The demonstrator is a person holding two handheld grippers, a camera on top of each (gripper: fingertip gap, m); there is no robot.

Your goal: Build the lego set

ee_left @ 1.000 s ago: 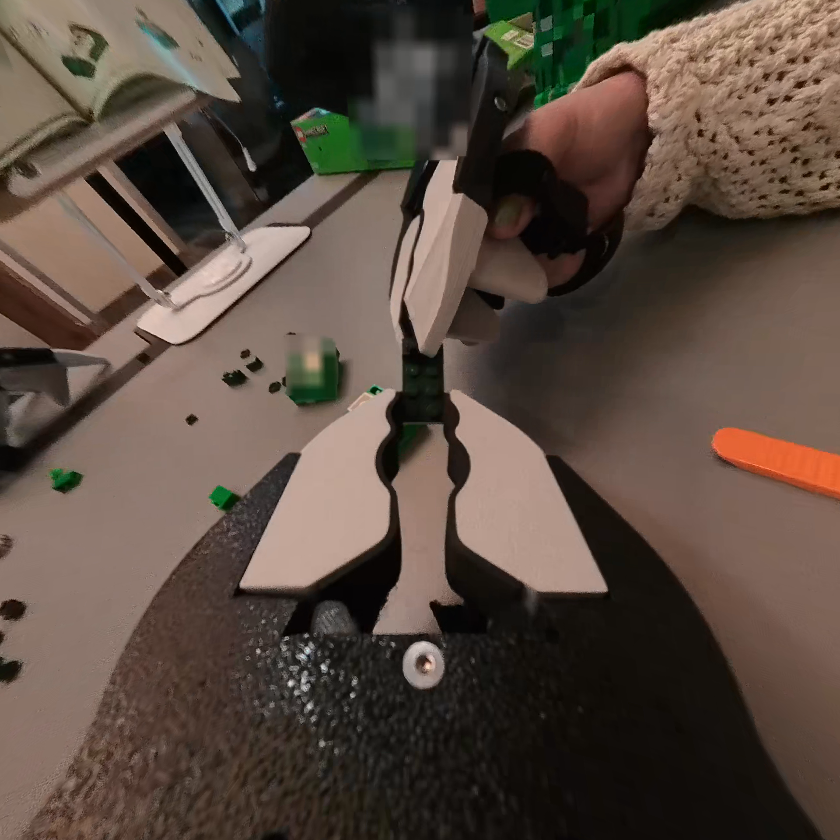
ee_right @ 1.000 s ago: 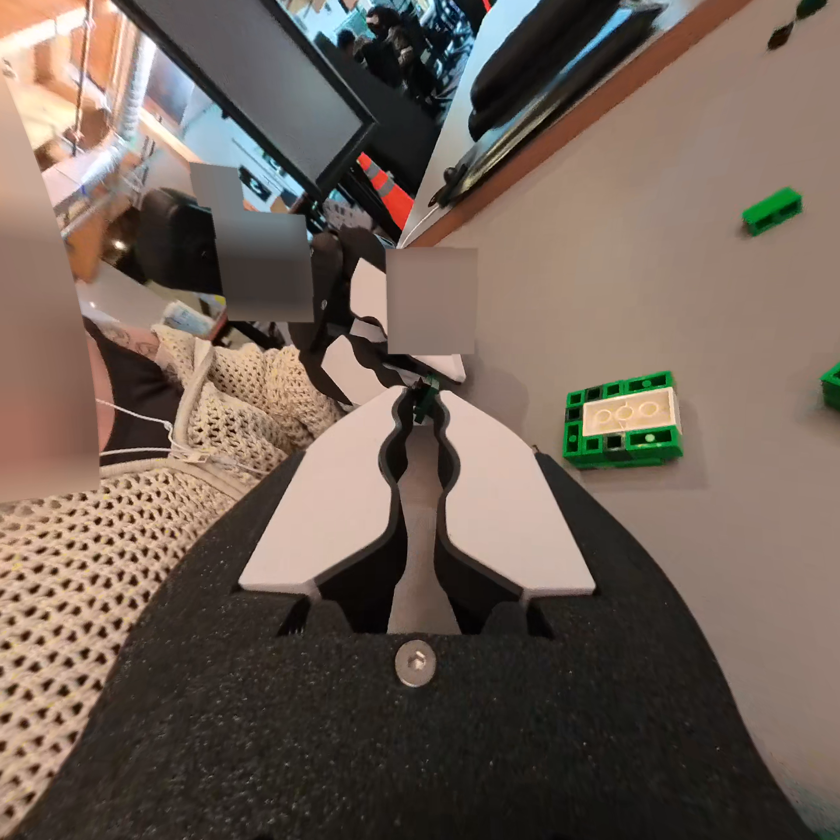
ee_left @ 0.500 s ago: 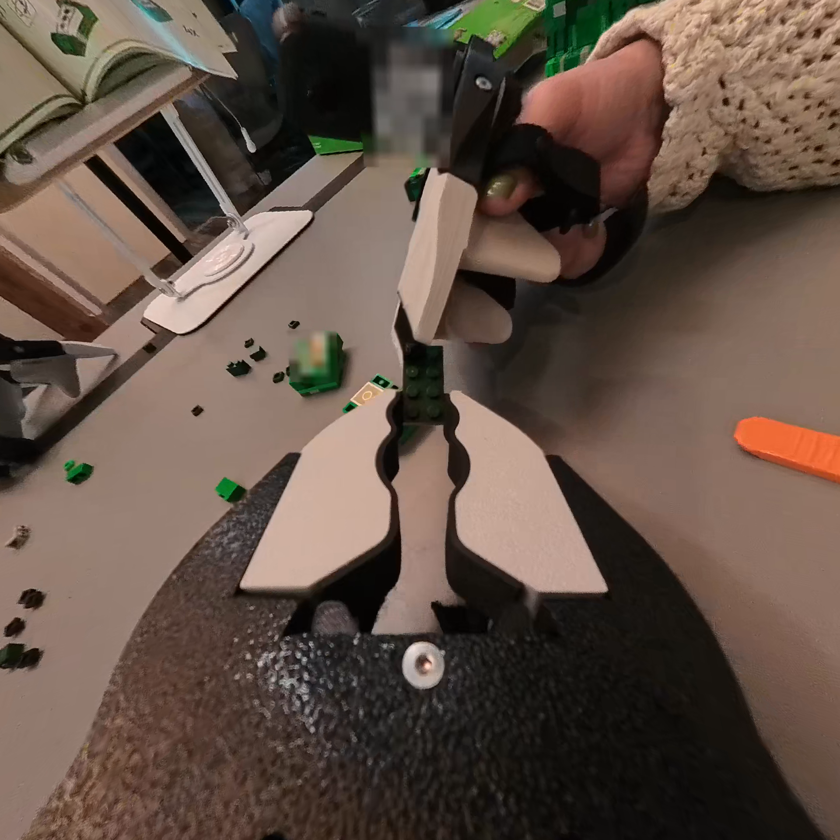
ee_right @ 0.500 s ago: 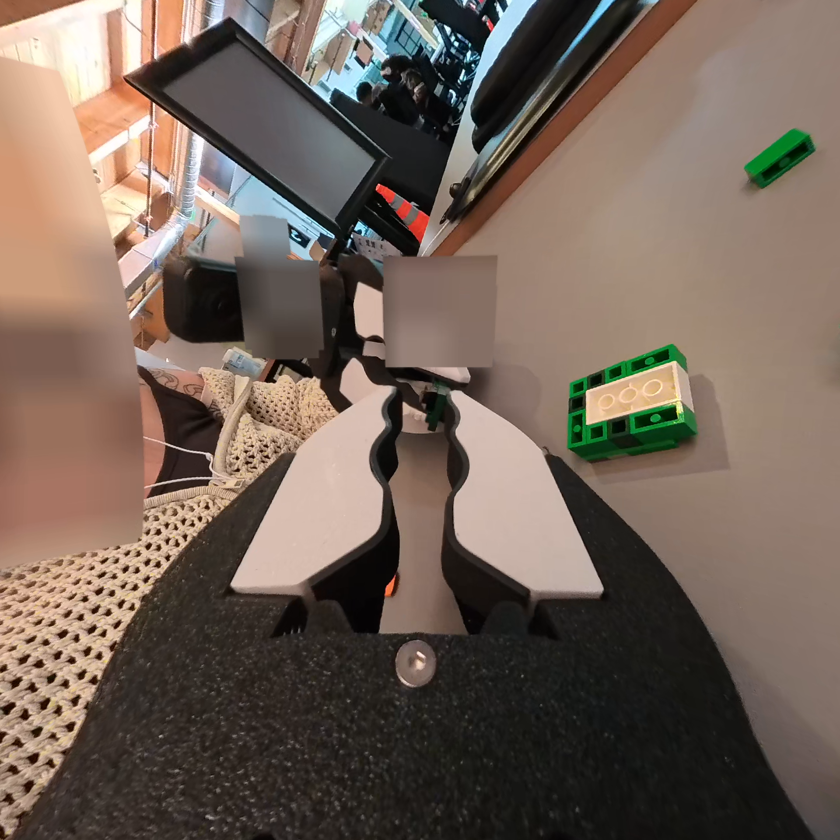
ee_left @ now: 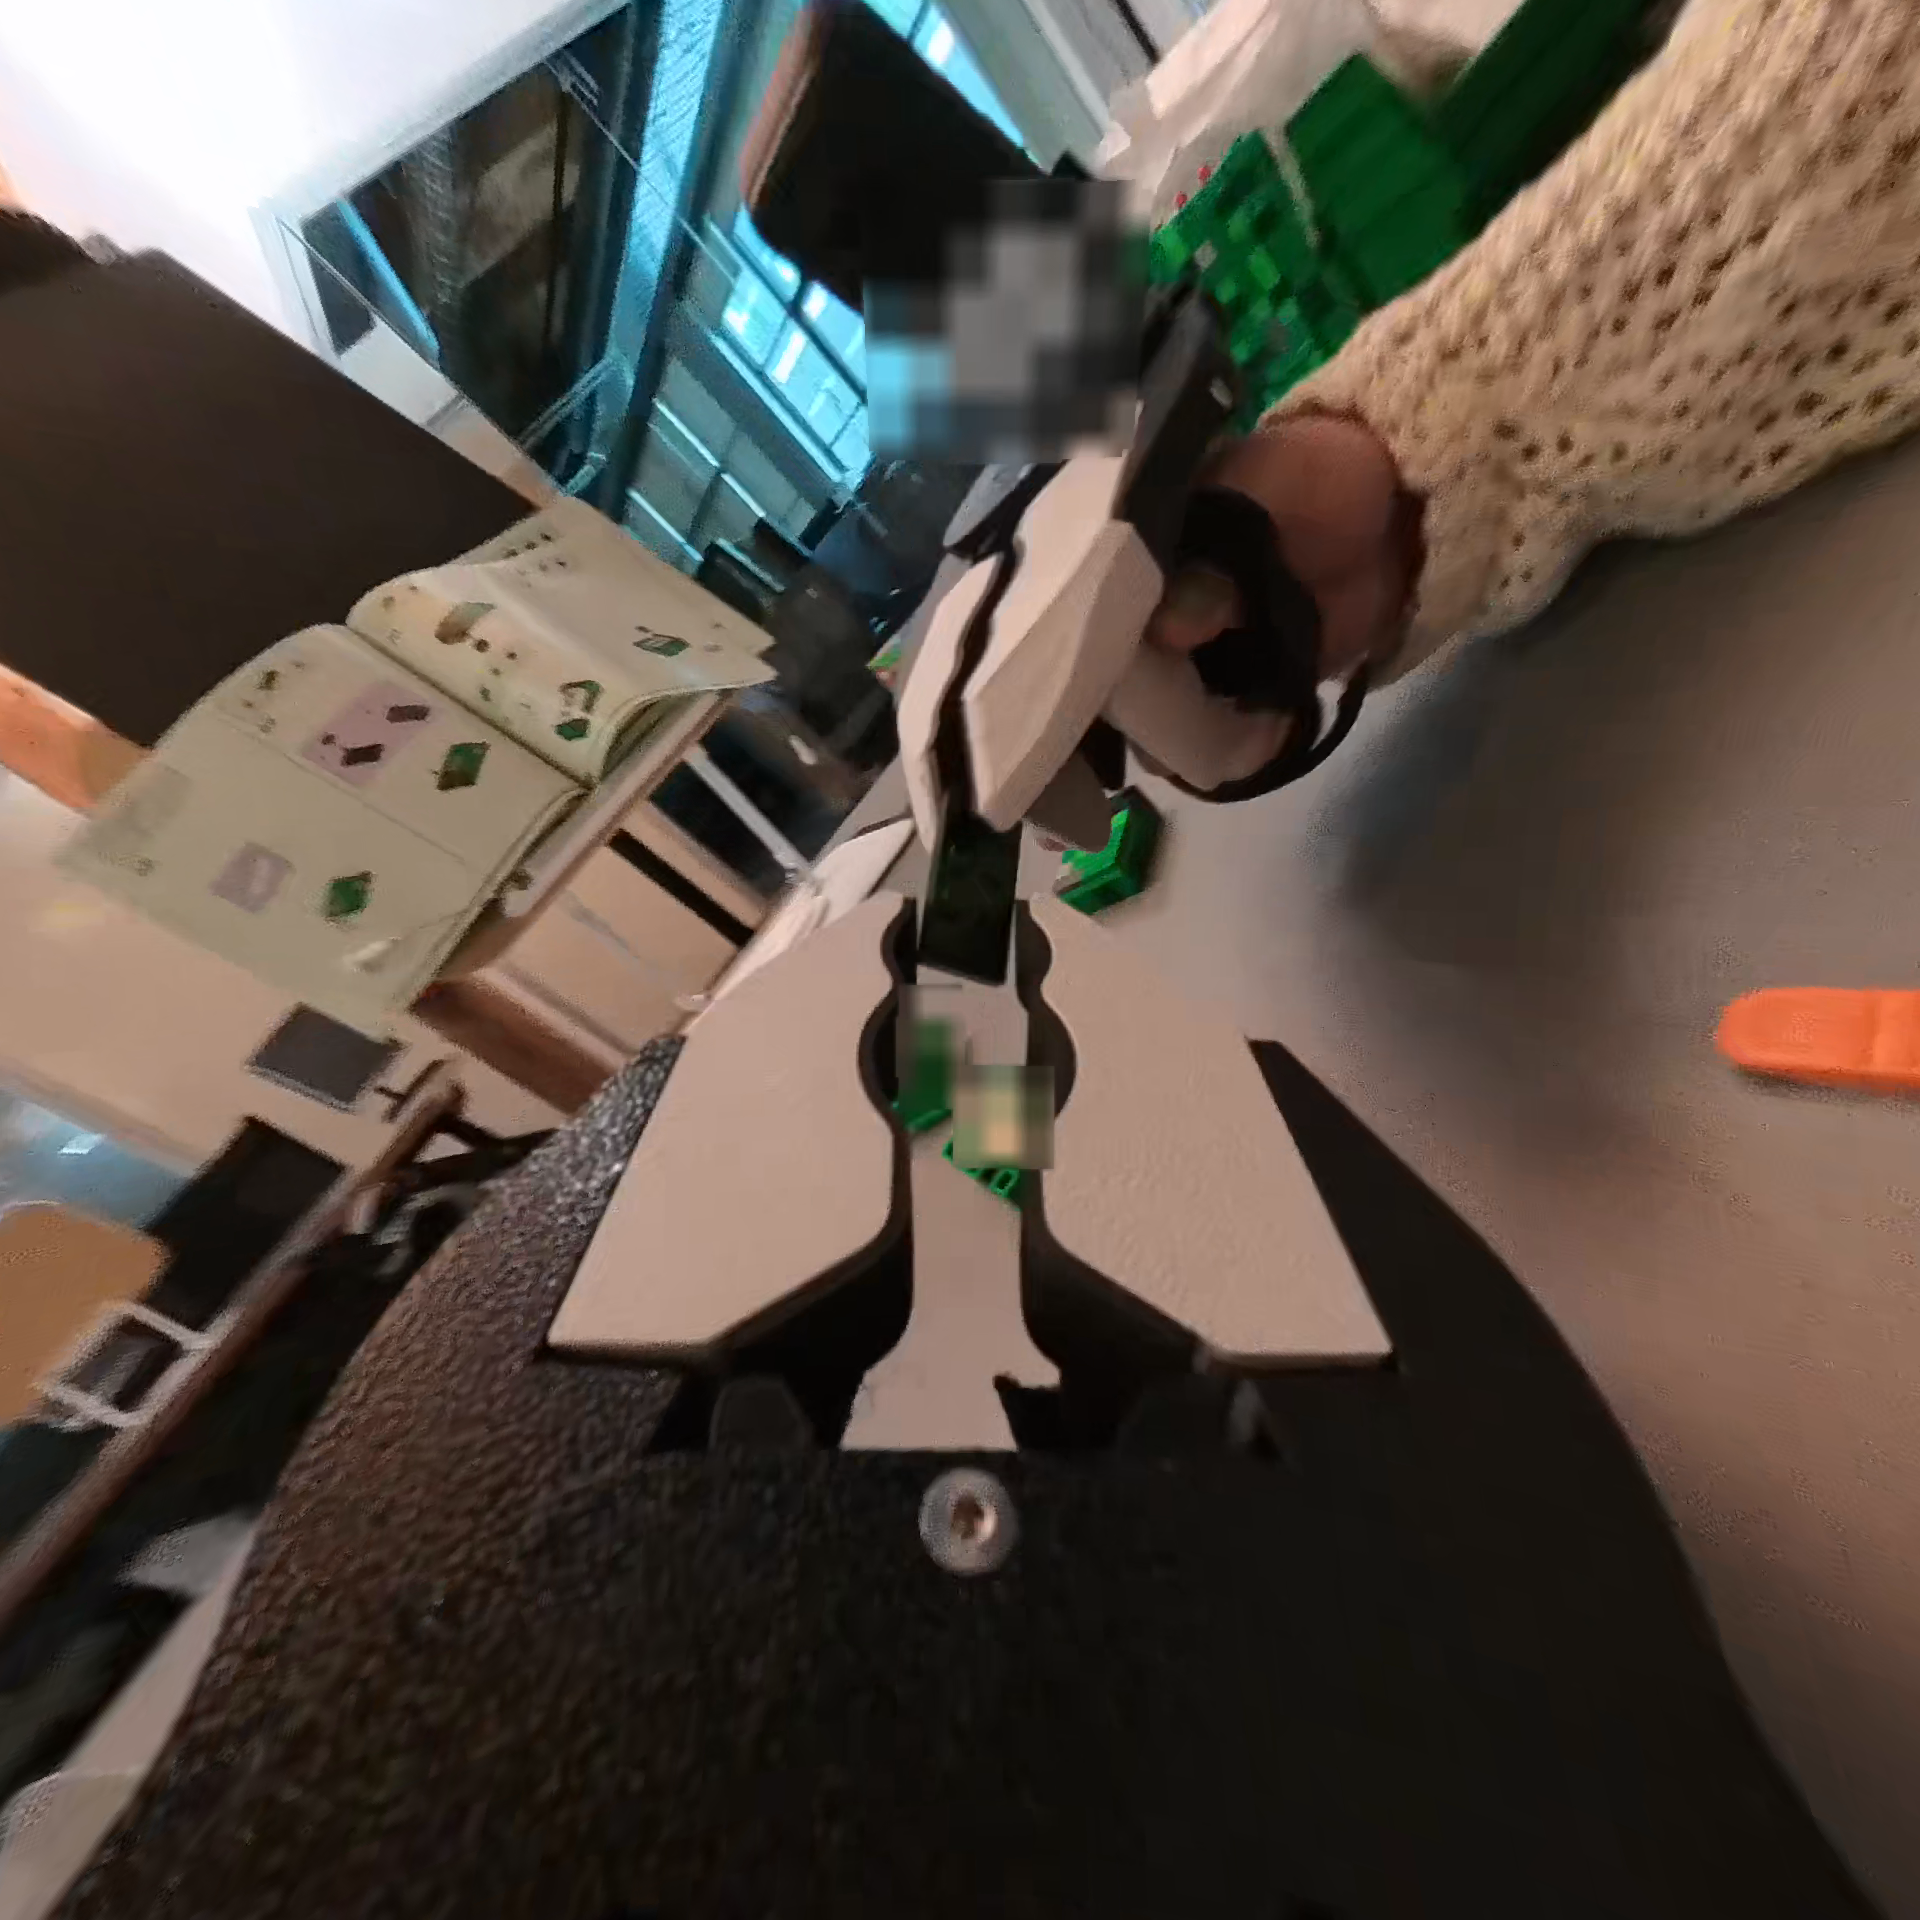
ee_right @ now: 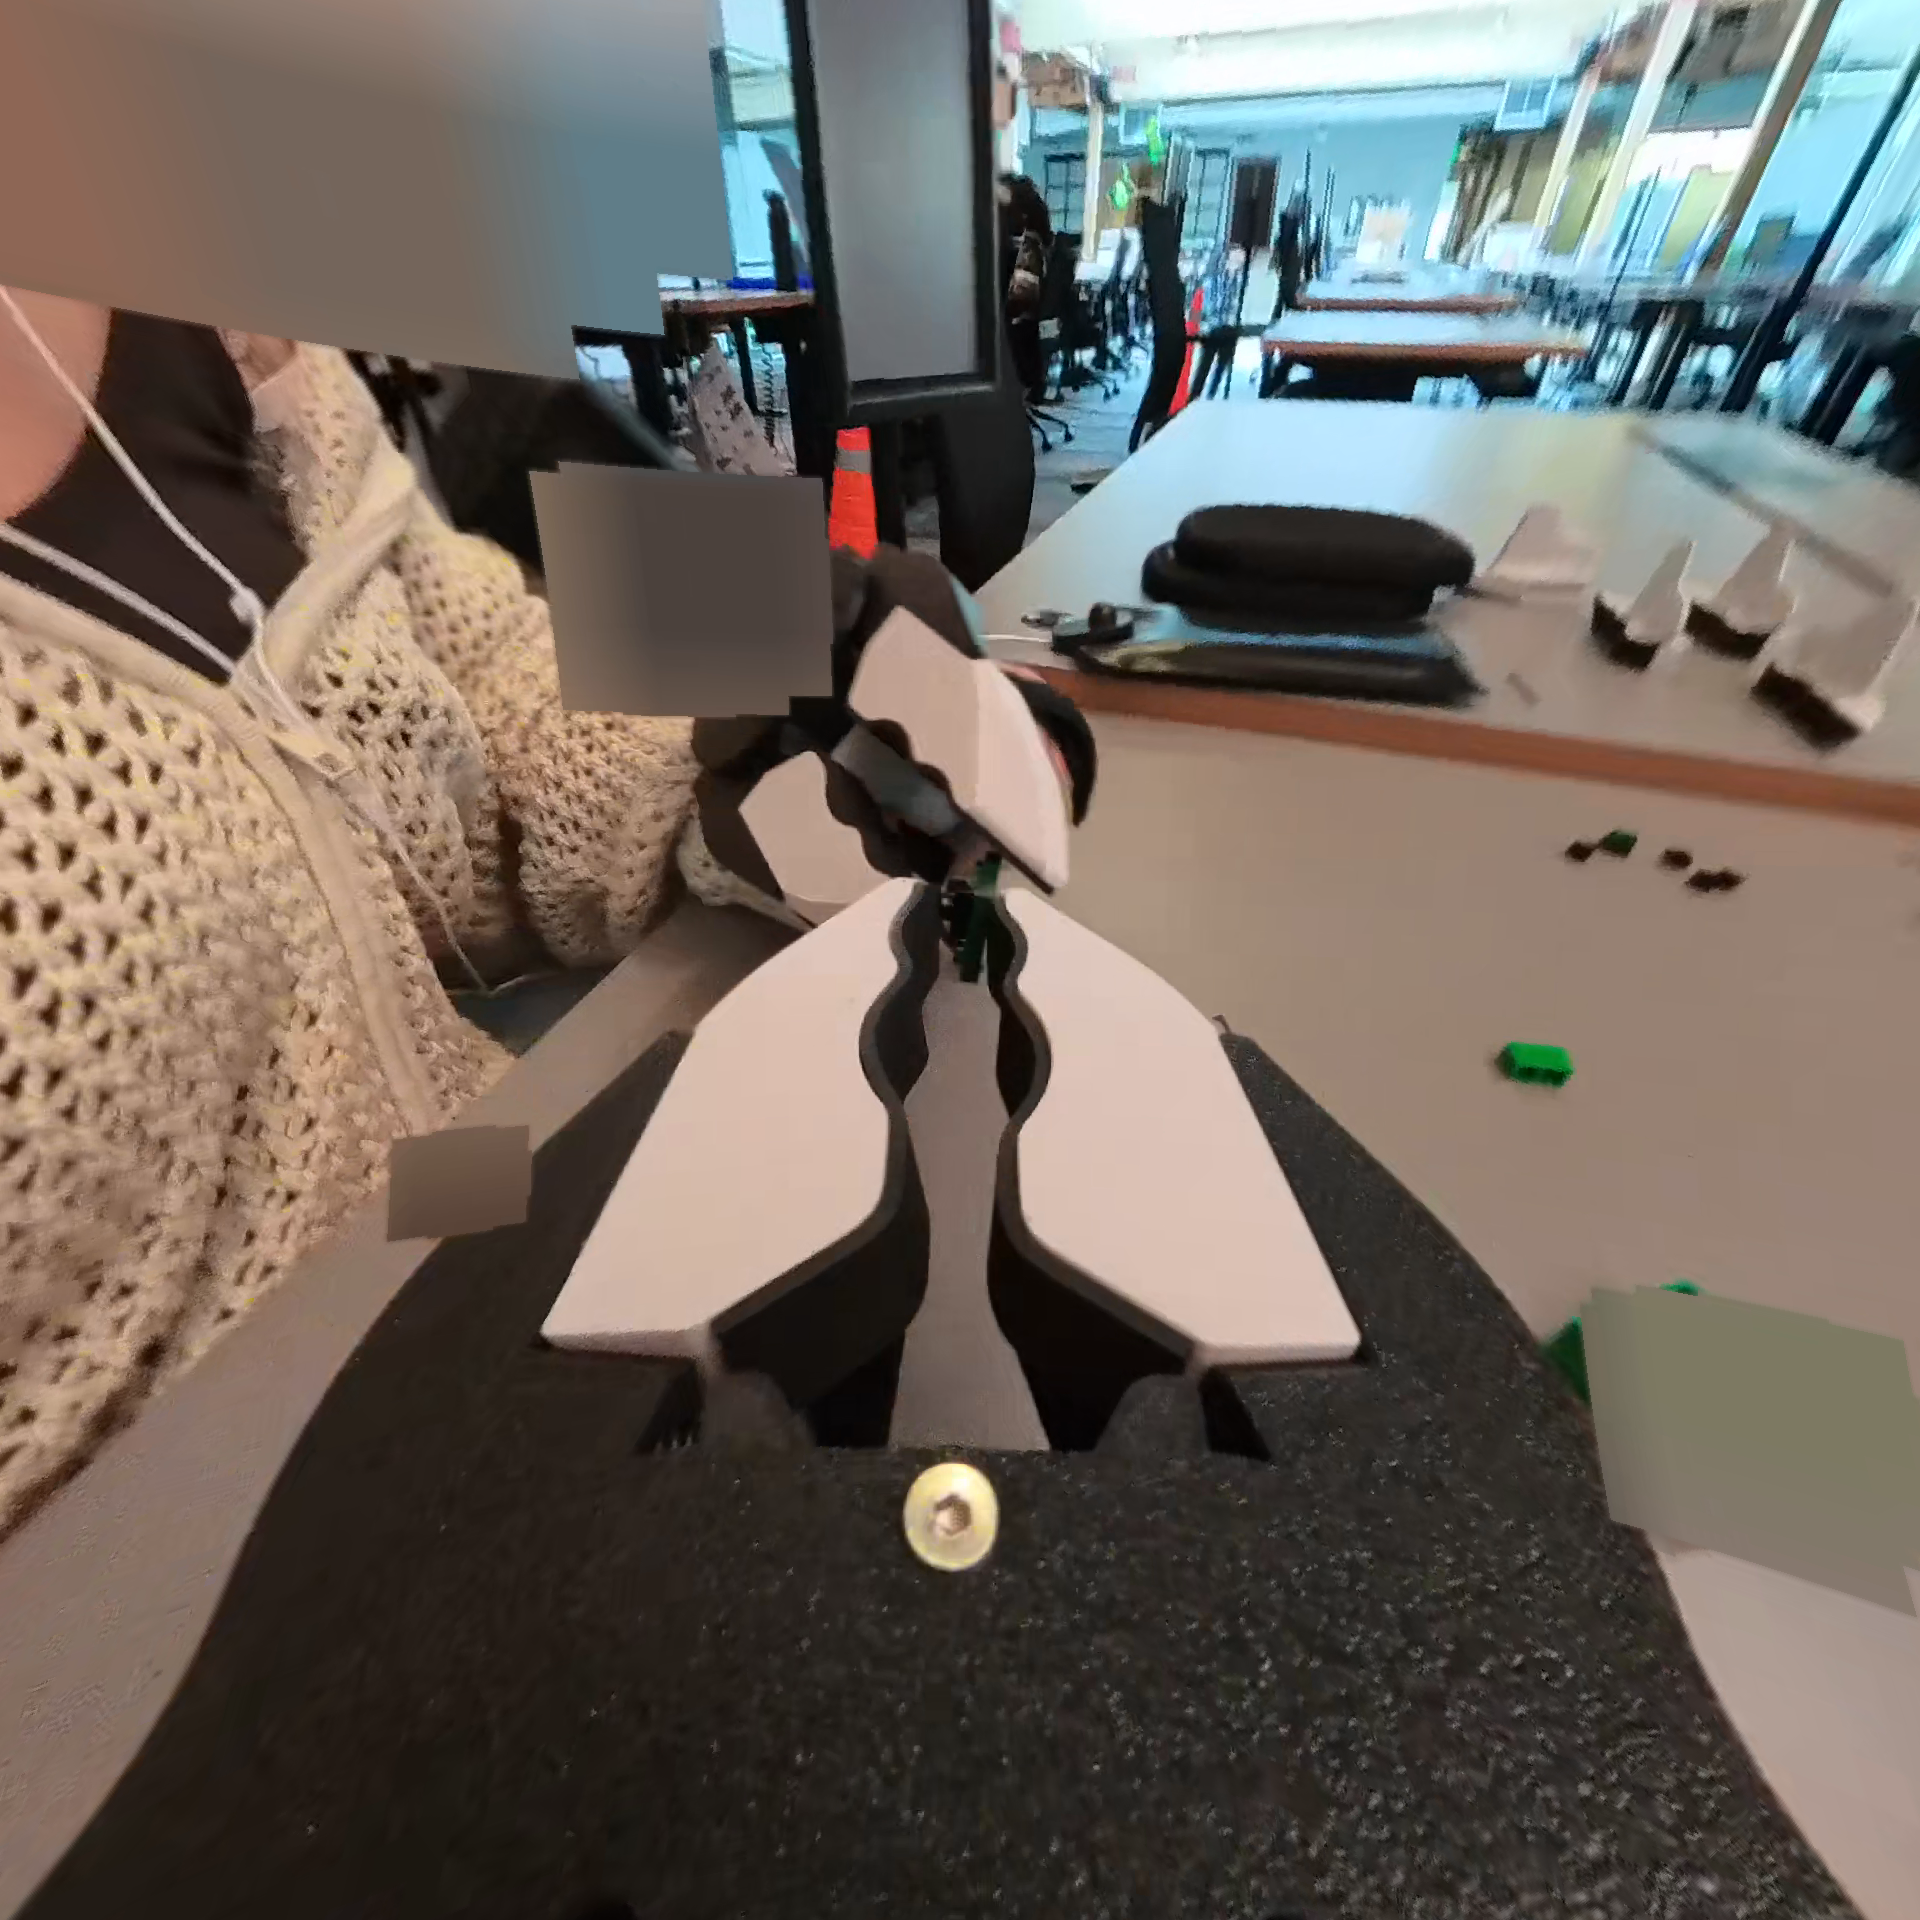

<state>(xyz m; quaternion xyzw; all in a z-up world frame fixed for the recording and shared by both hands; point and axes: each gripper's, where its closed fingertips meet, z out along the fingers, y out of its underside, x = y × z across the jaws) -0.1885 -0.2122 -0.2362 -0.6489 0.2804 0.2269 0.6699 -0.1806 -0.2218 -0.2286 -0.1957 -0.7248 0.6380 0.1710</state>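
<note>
A dark green studded plate (ee_left: 971,899) is held in the air between both grippers. My left gripper (ee_left: 966,930) is shut on its near end in the left wrist view. My right gripper (ee_left: 966,816) comes down from above, held by a hand in a cream knit sleeve, and is shut on its far end. In the right wrist view my right gripper (ee_right: 966,914) pinches the same plate (ee_right: 974,935), seen edge-on, with the left gripper (ee_right: 961,862) right behind it, tip to tip.
An orange brick separator (ee_left: 1818,1049) lies on the grey table at right. A green brick (ee_left: 1112,862) sits beyond the grippers. An open instruction booklet (ee_left: 416,748) stands at left. A loose green brick (ee_right: 1536,1062) and several small dark pieces (ee_right: 1652,857) lie to the right.
Both grippers have lifted and tilted together with the plate still clamped between them. Both views have swung upward, and the green and white assembly has left the right wrist view.
</note>
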